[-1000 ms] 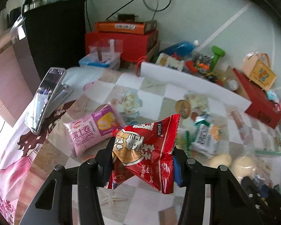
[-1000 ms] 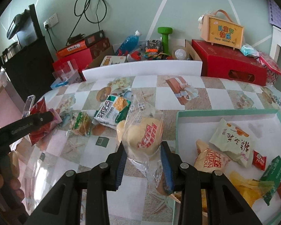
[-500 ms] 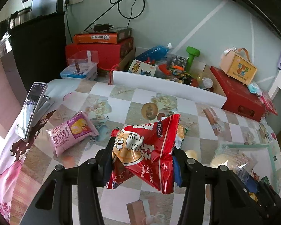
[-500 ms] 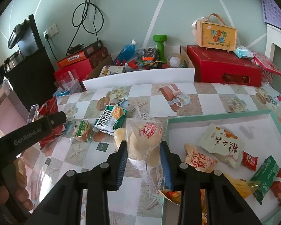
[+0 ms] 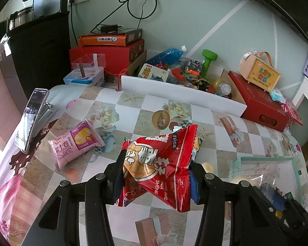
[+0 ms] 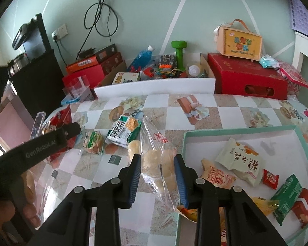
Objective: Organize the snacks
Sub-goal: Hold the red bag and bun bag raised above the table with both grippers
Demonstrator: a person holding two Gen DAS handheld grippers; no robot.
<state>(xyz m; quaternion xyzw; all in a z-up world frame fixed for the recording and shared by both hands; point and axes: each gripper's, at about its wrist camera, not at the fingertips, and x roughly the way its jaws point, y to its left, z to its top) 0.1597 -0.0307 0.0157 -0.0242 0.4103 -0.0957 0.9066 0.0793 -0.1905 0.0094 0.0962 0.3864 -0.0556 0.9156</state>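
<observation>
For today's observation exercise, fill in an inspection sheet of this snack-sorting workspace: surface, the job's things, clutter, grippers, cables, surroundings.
Surface: checked tablecloth with printed pictures.
Job's things: green-rimmed tray holding several packets; pink snack packet and green-white packet loose on the cloth.
Clutter: phone on a stand; open box of toys with a green dumbbell.
Grippers: left hand-held gripper clamps a red snack packet; right hand-held gripper clamps a clear bread bag.
Cables: black loop on the wall.
Surroundings: red gift boxes, black cabinet.

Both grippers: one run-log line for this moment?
left gripper: shut on red packet | right gripper: shut on clear bun bag | tray: holds snacks | table: pink packet loose
</observation>
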